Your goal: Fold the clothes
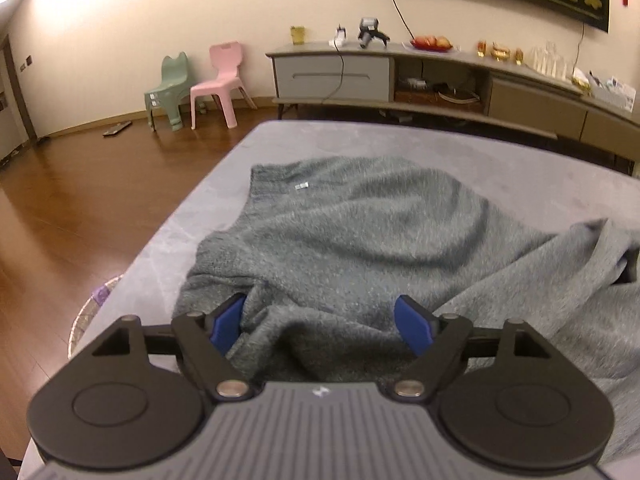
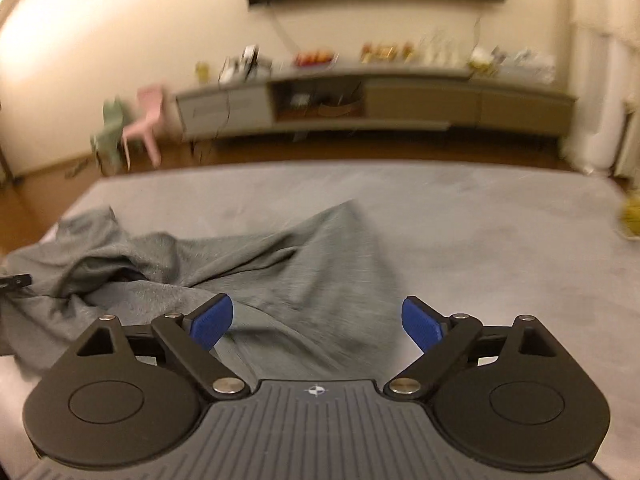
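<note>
Grey sweater (image 1: 360,240) lies rumpled on the grey table (image 1: 500,160), bunched toward its left edge, one part thrown out to the right. My left gripper (image 1: 320,322) hangs low over the near hem, jaws wide, cloth bulging up between the blue pads but not pinched. My right gripper (image 2: 318,320) sits above the right-hand flap, jaws wide, holding nothing; that view is blurred. I judge we're at the spreading-out stage, no fold made yet. Next move calls for pinching an edge with each gripper and drawing the sweater flat.
</note>
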Demonstrator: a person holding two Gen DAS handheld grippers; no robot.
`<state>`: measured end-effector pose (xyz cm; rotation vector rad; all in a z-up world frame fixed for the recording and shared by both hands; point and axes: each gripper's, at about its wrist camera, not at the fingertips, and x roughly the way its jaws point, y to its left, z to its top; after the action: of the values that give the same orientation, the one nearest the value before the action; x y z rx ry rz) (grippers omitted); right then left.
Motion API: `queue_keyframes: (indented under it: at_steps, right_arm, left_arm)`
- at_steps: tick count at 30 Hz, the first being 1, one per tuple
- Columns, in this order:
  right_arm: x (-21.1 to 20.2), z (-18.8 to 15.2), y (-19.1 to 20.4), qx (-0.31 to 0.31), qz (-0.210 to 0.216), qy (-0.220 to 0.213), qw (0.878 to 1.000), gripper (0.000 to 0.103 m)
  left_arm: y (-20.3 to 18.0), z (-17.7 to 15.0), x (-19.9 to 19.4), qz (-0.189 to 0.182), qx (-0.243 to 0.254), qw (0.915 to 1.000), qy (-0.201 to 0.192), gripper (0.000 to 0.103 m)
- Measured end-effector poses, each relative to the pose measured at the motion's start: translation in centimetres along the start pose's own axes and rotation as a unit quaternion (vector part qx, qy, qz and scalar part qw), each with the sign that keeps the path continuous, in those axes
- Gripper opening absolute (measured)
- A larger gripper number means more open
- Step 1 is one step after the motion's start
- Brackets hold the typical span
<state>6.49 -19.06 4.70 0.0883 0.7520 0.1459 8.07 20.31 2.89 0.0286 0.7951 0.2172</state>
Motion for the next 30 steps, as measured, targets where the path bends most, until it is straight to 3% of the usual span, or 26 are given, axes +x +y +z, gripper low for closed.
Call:
queue_keyframes:
  at_steps: [4, 6, 8, 12, 14, 16, 18, 19, 20, 21, 22, 23, 26, 28, 30]
  right_arm:
    - [8.7, 0.6, 2.1, -0.02, -0.036, 0.055, 0.998, 0.09]
    - [11.5, 0.0, 2.6, -0.04, -0.039, 0.092, 0.994, 0.045]
    - [12.0, 0.0, 2.4, -0.058, -0.033, 0.095, 0.993, 0.016]
    - [6.1, 2.9, 1.0, -0.156, -0.105, 0.02, 0.982, 0.012]
    - [2.2, 3.8, -0.4, -0.214, -0.185, -0.021, 0.959, 0.012]
    - [-0.1, 3.4, -2.2, -0.258, -0.261, -0.035, 0.929, 0.011]
    - [-1.0, 2.0, -4.6, -0.262, -0.3, -0.029, 0.917, 0.012]
    - [-1.5, 1.3, -5.8, -0.263, -0.319, -0.026, 0.91, 0.017]
    - [-1.4, 0.4, -7.1, -0.254, -0.326, -0.019, 0.911, 0.031]
    - [-1.2, -0.5, -8.5, -0.229, -0.32, -0.01, 0.919, 0.04]
    - [-1.2, -1.5, -9.8, -0.188, -0.304, -0.011, 0.934, 0.059]
    - [-1.5, -2.2, -10.4, -0.147, -0.276, -0.017, 0.95, 0.067]
    - [-2.2, -3.8, -11.2, -0.038, -0.176, -0.039, 0.983, 0.077]
    - [-2.0, -3.5, -9.7, -0.04, -0.121, -0.038, 0.991, 0.078]
    - [-2.1, -2.6, -7.4, -0.078, -0.1, -0.055, 0.99, 0.091]
  left_arm:
    - [0.0, -0.4, 1.3, 0.002, 0.023, 0.9997, 0.013, 0.081]
    - [-0.2, -0.5, 1.8, 0.006, 0.042, 0.999, 0.016, 0.081]
    - [0.0, -0.5, 2.3, 0.012, 0.054, 0.9983, 0.017, 0.081]
    - [1.3, 0.0, 3.1, 0.028, 0.044, 0.9984, 0.021, 0.081]
    - [1.9, 0.3, 3.4, 0.034, 0.033, 0.9985, 0.027, 0.081]
    - [2.0, 0.6, 3.4, 0.037, 0.028, 0.9985, 0.028, 0.081]
    - [1.6, 0.9, 2.9, 0.037, 0.029, 0.9986, 0.022, 0.081]
    - [1.5, 1.0, 2.6, 0.036, 0.028, 0.9988, 0.016, 0.081]
    - [1.3, 1.2, 2.1, 0.031, 0.025, 0.9992, 0.008, 0.081]
    - [1.2, 1.5, 1.4, 0.024, 0.022, 0.9995, 0.0, 0.081]
    - [1.1, 1.7, 0.8, 0.019, 0.017, 0.9996, -0.008, 0.082]
    - [1.2, 2.1, 0.3, 0.014, 0.01, 0.9997, -0.017, 0.083]
    - [2.1, 3.1, -0.5, 0.013, -0.009, 0.9992, -0.037, 0.09]
    - [3.1, 4.3, 0.2, 0.025, -0.019, 0.9986, -0.041, 0.096]
    - [3.9, 5.6, 2.0, 0.034, -0.023, 0.9987, -0.029, 0.098]
